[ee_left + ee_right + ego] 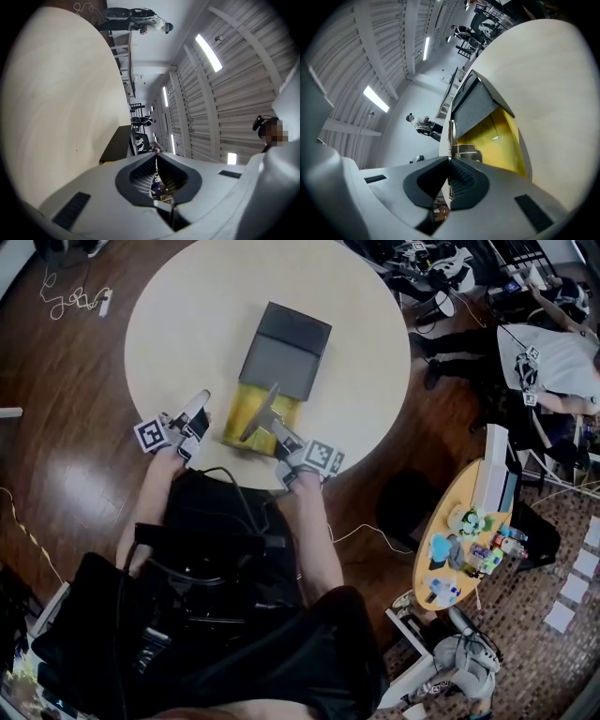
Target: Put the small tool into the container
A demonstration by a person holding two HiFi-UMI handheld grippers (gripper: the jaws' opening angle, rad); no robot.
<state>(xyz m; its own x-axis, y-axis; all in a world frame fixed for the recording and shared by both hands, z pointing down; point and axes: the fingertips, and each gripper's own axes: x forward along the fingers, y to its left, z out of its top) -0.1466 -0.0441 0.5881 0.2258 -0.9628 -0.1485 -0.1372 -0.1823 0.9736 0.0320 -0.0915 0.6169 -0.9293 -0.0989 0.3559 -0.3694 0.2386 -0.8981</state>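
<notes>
Round pale tabletop [187, 306], bare apart from one container [236, 427] set near its middle. Container is a shallow box with a yellow inside; its dark grey lid [286, 352] lies over the far part, so the near yellow section is open. Left gripper [199, 407] sits just beside the container's left side, low over the tabletop edge, roughly level. In its own view the jaws are pressed together with nothing between them, left gripper [156, 157] aimed across the tabletop [56, 93]. Right gripper [281, 432] is at the container's near right corner, tipped a little downward, forearm reaching in from the near edge. Its jaws are clenched on the small tool [262, 411], a thin metal piece that runs forward out of the right gripper [450, 161] and is seen edge-on as the small tool [451, 136], with a small bracket part at its side. Tool hangs over the open yellow section of the container [497, 140], in front of the lid [476, 110]; cannot tell whether it touches the floor of the box. Judgement: pick-up done, carry nearly done. Left to do: lower, let go, draw the right gripper clear.
</notes>
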